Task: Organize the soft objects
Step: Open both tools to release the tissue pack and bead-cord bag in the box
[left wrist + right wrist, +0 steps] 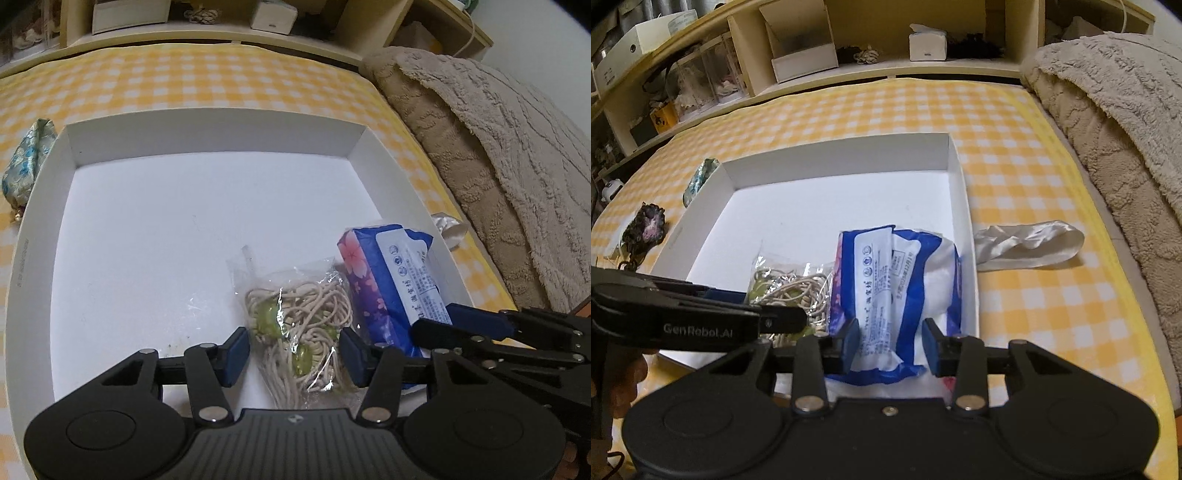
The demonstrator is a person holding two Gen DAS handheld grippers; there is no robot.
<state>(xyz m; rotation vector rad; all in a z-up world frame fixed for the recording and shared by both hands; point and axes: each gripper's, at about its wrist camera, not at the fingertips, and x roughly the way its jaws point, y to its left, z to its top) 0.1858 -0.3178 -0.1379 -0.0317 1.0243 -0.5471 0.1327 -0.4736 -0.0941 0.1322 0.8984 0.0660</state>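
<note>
1. Box filled mid-frame; cord bag and tissue pack lay at its lower right.
2. Left gripper straddled the cord bag, jaws half-open; contact unclear.
3. Right gripper straddled the tissue pack, jaws narrow; grip unclear.

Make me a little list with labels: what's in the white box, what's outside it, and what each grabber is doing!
in the box: bag of string; blue tissue pack
outside, one side: white cloth
outside, other side: teal pouch; dark pouch
left gripper: fingers either side of the bag of string, not pressing
right gripper: fingers around the tissue pack
</note>
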